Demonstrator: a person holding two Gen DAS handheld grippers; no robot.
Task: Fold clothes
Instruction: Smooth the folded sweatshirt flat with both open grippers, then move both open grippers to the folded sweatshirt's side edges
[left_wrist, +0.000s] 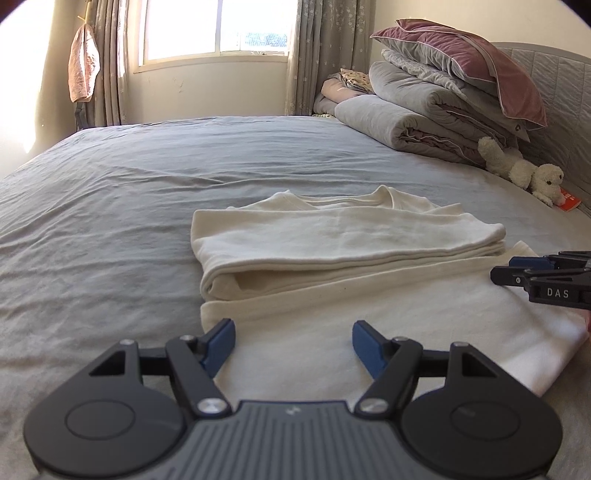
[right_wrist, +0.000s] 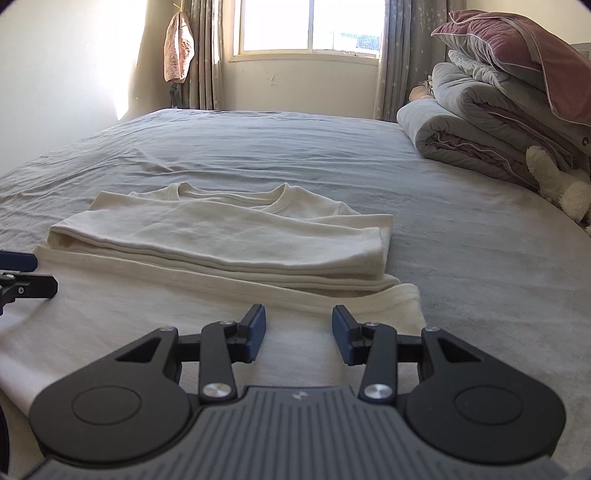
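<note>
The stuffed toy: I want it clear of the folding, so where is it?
The white stuffed toy lies at the far right of the bed in both views, against the folded grey quilts, well apart from the cream shirt.

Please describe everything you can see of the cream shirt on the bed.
The cream shirt is a soft knit garment with a ribbed round neckline at its far end. It is partly folded: the sleeves and upper layers are stacked across the middle, while the near hem part still lies flat and single. It rests on the grey bedsheet, neckline towards the window. The left gripper and right gripper hover open over its near hem; whether they touch the cloth cannot be told.
</note>
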